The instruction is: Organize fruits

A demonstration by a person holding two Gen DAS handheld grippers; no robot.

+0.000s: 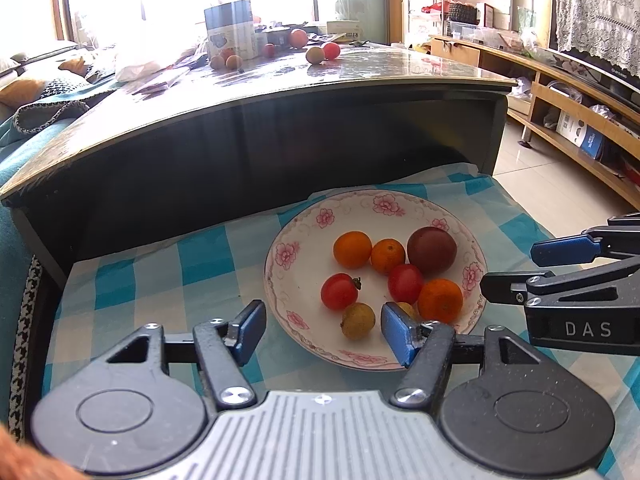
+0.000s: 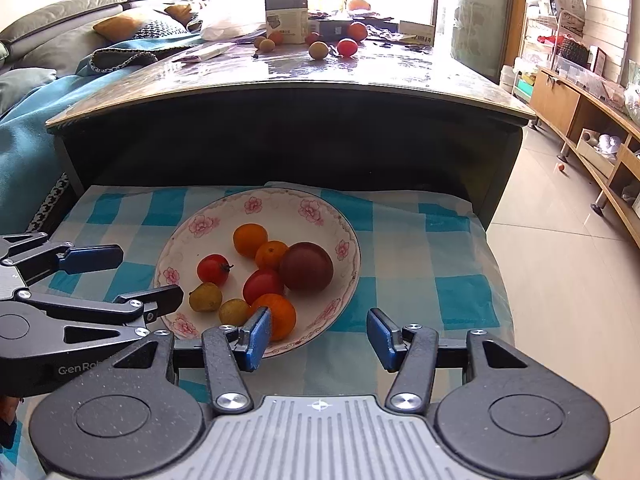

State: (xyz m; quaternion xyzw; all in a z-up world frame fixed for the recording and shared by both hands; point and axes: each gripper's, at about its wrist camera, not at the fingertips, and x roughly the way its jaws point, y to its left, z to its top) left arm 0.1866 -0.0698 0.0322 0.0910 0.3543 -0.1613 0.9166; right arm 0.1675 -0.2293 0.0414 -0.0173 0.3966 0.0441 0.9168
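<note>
Both grippers empty, jaws apart: left gripper (image 1: pixel 322 330) at the near rim of the floral plate (image 2: pixel 208 222), right gripper (image 2: pixel 318 334) beside it. Eight fruits sit on the plate; more wait on the table (image 2: pixel 400 76). Next pick, likely: approach level, straddle one fruit, close gently.

free: cloth (image 2: pixel 420 248) right of plate (image 2: pixel 180 240) | blocked: table edge (image 2: pixel 280 92) overhangs behind — fruits crowd plate centre
</note>
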